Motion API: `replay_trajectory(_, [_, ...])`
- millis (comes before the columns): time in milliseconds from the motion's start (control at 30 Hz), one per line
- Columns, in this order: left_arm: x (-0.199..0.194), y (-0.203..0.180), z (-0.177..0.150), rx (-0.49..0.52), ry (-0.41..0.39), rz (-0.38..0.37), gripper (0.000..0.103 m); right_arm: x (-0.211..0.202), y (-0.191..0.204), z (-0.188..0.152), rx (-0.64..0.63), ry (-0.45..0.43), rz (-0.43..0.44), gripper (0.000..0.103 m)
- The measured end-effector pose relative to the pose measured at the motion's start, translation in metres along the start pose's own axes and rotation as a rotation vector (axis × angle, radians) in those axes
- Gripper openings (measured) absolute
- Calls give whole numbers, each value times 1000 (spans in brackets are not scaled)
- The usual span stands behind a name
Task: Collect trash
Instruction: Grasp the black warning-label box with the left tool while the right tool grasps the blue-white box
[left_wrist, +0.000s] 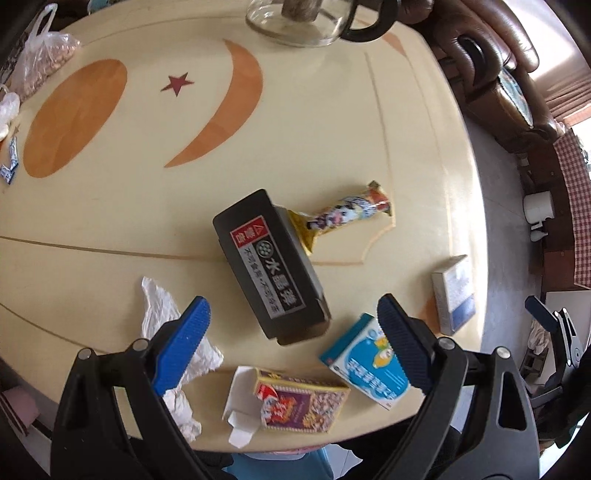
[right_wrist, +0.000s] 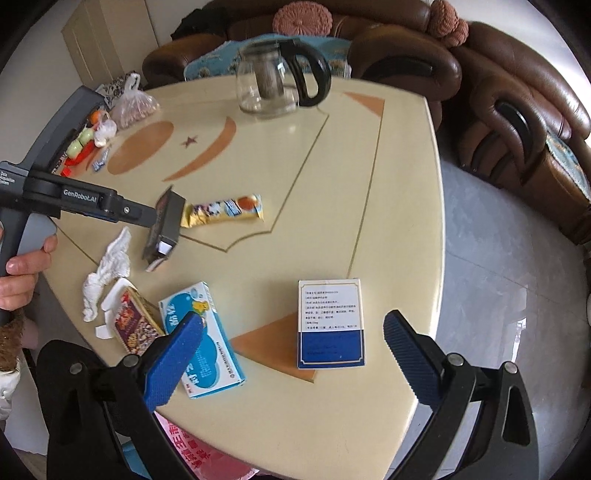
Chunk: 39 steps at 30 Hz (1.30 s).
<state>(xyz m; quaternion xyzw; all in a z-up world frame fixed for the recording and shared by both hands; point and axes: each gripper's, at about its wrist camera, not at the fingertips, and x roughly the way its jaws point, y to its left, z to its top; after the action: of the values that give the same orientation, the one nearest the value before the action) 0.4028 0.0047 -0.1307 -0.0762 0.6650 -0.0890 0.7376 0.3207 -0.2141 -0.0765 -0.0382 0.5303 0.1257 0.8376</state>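
Because the left gripper (left_wrist: 293, 343) hangs above the near edge of the cream table (left_wrist: 110, 206) with its blue fingers spread wide and holding nothing, the left wrist view shows the black box (left_wrist: 271, 266) lying straight ahead between the finger lines, its long axis running diagonally from upper left to lower right; its near end looks raised, though whether it rests flat cannot be told. The crumpled white tissue (left_wrist: 173, 343) sits partly under the left finger, the opened purple snack box (left_wrist: 295, 402) lies just below the gap, and the blue-and-white carton (left_wrist: 364, 362) lies partly behind the right finger. A yellow snack wrapper (left_wrist: 343, 214) pokes out from behind the black box. In the right wrist view, the right gripper (right_wrist: 293, 349) is likewise spread and empty, and the white-and-blue medicine box (right_wrist: 330, 323) lies flat between its fingers, long axis pointing away from the camera, so the right hand seems nearer to it. A hand (right_wrist: 22, 273) grips the other tool's handle at the left edge.
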Motion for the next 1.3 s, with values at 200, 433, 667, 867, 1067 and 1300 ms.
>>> replay_trajectory(200, [17, 6, 8, -17, 23, -13, 89, 35, -3, 1, -4, 59, -9, 96])
replay_trajectory(433, [32, 9, 15, -32, 31, -25, 89, 62, -8, -3, -7, 100, -23, 96])
replay_trajectory(667, [48, 14, 16, -54, 44, -56, 84, 78, -13, -9, 6, 121, -22, 96])
replay_trajectory(867, [53, 18, 17, -66, 62, -70, 74, 86, -12, -11, 0, 126, -38, 96])
replay_trajectory(1067, [49, 22, 15, -54, 55, -62, 63, 87, -9, -11, -28, 112, -99, 75])
replay_trajectory(1300, [46, 23, 11, -35, 65, -39, 61, 85, -12, -11, -15, 91, -126, 63])
